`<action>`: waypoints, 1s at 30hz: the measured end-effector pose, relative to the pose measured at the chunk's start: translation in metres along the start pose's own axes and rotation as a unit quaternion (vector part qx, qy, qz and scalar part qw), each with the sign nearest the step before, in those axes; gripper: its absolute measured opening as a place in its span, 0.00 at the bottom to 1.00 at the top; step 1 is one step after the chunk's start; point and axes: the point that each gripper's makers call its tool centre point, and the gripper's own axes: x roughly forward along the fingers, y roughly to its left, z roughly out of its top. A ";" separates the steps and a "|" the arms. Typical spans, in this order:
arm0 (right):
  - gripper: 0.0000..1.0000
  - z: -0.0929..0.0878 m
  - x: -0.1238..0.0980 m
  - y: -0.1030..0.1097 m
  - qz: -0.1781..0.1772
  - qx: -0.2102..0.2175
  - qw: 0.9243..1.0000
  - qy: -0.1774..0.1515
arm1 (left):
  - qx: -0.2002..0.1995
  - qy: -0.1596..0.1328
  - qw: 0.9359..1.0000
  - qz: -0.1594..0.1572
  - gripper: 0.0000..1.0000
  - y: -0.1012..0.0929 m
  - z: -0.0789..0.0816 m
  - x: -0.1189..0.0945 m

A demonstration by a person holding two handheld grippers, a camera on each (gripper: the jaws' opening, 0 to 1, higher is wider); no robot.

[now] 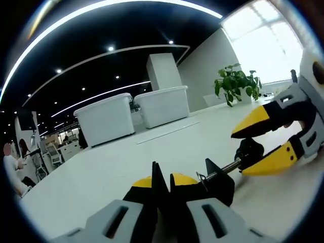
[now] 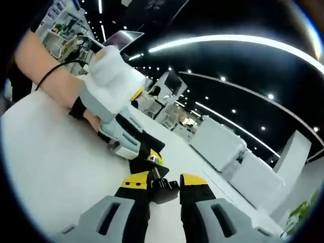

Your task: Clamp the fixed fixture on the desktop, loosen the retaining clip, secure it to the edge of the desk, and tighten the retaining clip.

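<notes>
A black clamp fixture (image 1: 220,185) lies low over the white desktop (image 1: 101,172). My left gripper (image 1: 162,179) is shut on its body, a black edge pinched between the yellow tips. A threaded screw (image 1: 223,169) runs out from it to a black knob (image 1: 249,151). My right gripper (image 1: 260,144) comes in from the right, its yellow jaws closed on that knob. In the right gripper view the knob (image 2: 163,191) sits between my right gripper's (image 2: 164,182) tips, and the left gripper (image 2: 147,152) lies just beyond, held by a white-gloved hand (image 2: 109,76).
Two large white bins (image 1: 106,116) (image 1: 164,104) stand at the far side of the desktop. A potted plant (image 1: 235,83) is by the bright window at the right. People sit at the far left (image 1: 10,162). More desktop (image 2: 45,162) spreads left of the grippers.
</notes>
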 end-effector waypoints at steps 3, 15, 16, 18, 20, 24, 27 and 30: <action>0.22 -0.001 0.000 -0.003 0.008 0.043 0.999 0.006 | 0.000 0.000 1.000 -0.001 0.10 0.000 0.000 0.000; 0.23 -0.006 -0.008 -0.028 0.027 0.368 0.929 -0.037 | 0.002 -0.001 1.000 -0.003 0.10 -0.001 0.000 0.000; 0.21 -0.005 -0.008 -0.027 0.030 0.371 0.928 -0.036 | 0.002 -0.001 1.000 -0.003 0.10 -0.001 0.000 0.000; 0.19 -0.004 -0.005 -0.021 0.041 0.367 0.929 -0.031 | 0.002 -0.001 1.000 -0.003 0.10 -0.001 0.000 0.000; 0.19 -0.008 -0.003 -0.009 0.058 0.346 0.937 -0.010 | 0.002 -0.001 1.000 -0.003 0.10 -0.001 0.000 0.001; 0.20 -0.005 -0.002 -0.011 0.054 0.340 0.939 -0.023 | 0.001 -0.001 1.000 -0.002 0.10 -0.001 0.000 0.000; 0.20 -0.003 -0.004 -0.008 0.052 0.316 0.947 -0.027 | 0.001 -0.001 1.000 -0.001 0.10 -0.001 0.000 -0.001; 0.20 -0.003 -0.004 -0.006 0.046 0.264 0.963 -0.027 | 0.001 -0.001 1.000 0.001 0.10 -0.001 0.000 -0.001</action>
